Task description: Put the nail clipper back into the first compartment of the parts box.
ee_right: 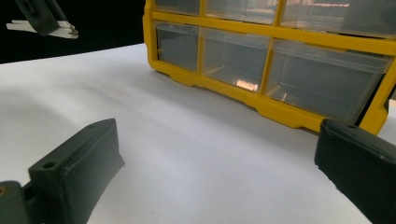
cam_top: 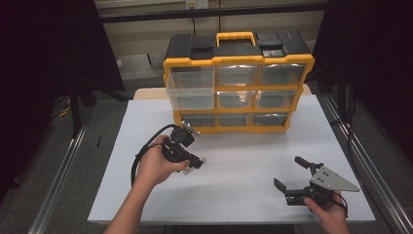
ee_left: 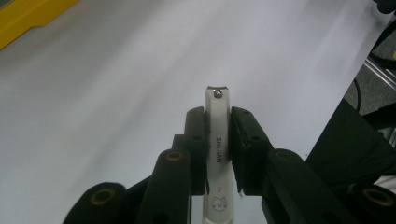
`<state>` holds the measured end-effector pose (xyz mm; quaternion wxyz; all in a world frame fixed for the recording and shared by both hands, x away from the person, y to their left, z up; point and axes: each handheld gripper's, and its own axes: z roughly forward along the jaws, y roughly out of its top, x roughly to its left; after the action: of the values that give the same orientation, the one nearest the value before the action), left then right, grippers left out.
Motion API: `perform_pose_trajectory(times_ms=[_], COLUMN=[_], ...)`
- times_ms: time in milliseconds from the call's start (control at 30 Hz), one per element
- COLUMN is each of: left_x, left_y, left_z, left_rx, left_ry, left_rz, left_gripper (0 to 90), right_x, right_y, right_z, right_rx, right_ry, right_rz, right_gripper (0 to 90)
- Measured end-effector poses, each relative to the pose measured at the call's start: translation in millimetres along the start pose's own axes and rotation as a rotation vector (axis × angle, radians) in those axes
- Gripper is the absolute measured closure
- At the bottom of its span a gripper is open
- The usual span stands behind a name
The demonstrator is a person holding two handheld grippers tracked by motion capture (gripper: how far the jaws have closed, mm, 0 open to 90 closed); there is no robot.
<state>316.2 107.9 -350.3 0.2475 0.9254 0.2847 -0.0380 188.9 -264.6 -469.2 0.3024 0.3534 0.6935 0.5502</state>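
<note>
My left gripper [cam_top: 193, 160] hangs a little above the white table, left of centre, shut on a white nail clipper [ee_left: 218, 140]. The clipper has a small cat face and lettering printed on it. Its metal tip sticks out past the pads [ee_left: 196, 126], and in the high view the clipper [cam_top: 200, 162] points right. My right gripper [cam_top: 288, 171] rests low at the table's front right, open, with nothing between its pads [ee_right: 84, 154]. From the right gripper view, the left gripper [ee_right: 44, 21] with the clipper [ee_right: 25, 25] shows at the top left.
A yellow and black drawer organiser [cam_top: 238, 61] with clear drawers stands at the back of the white table [cam_top: 243, 195]. Its upper left drawer [cam_top: 191, 91] is pulled out. Metal rails [cam_top: 360, 161] run along both sides of the table, with dark curtains beyond.
</note>
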Motion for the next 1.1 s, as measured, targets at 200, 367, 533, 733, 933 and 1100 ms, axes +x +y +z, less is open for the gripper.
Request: perform_pose_trajectory(times_ms=[200,367,533,733,933,1100], left_x=[-1.1,-1.2,-1.2,-2.9,-3.9,-4.8], left_y=[5.0,7.5,10.5,15.4,21.8,27.3], left_z=[-10.3,-14.4,-19.8,-28.5,-38.4,-47.0], left_rx=[0.013,0.016,0.04,0.024,0.036,0.032], left_ry=[-0.002,0.004,0.002,0.008,-0.003,-0.008], left_rz=[0.004,0.006,0.017,0.021,0.029,0.02], left_gripper=[77.8,77.8,77.8,77.8,77.8,77.8], right_x=[-0.4,-0.1,-1.0,-0.5,-0.3,-0.2], right_y=[0.1,0.0,0.0,0.2,0.1,0.0], right_z=[-0.1,0.0,-0.1,-0.2,0.2,0.2], right_rx=[0.001,0.003,-0.004,0.003,0.003,0.003], right_ry=[0.003,0.001,-0.003,0.001,0.002,0.002], right_rz=[0.001,0.002,-0.001,0.0,-0.003,-0.002], right_gripper=[0.0,0.0,0.0,0.0,0.0,0.0])
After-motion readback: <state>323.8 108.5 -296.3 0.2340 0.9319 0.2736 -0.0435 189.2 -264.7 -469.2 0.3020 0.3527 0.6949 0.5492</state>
